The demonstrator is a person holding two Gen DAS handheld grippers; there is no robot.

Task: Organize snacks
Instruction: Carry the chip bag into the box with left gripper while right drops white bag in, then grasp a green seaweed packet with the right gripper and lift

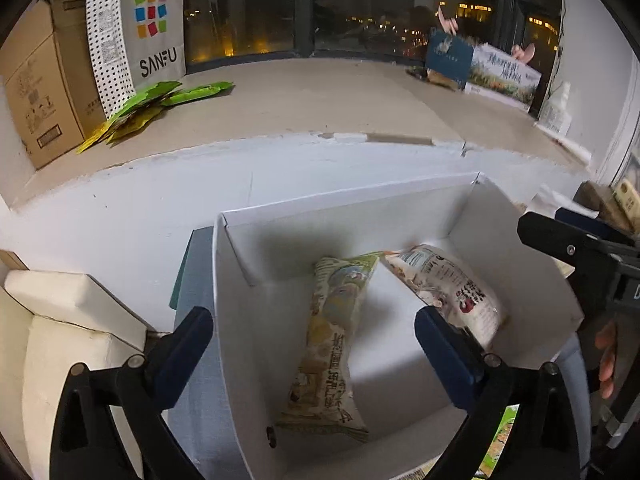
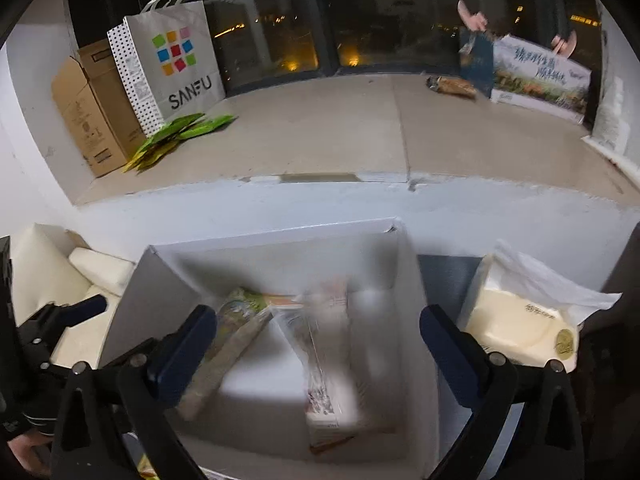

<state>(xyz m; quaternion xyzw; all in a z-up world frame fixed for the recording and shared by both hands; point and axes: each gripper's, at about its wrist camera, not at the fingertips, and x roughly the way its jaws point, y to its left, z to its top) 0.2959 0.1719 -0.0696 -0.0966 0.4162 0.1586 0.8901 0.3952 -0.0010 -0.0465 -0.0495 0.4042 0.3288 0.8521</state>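
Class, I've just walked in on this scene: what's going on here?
A person holding a gripper in each hand is sorting snacks into a white box below a window ledge. Two packets lie inside it: a green-and-yellow packet and a white packet with red print, leaning against each other. Both the left gripper and the right gripper hover over the box with jaws wide open and nothing in them. A pack of tissues sits to the right of the box.

"SANFU" stood out in dark letters on the paper shopping bag [image 1: 154, 36] by the window, under a grid of coloured squares. Print on the snack packets [image 1: 332, 344] and the long printed box [image 2: 540, 76] was too small or blurred to read.
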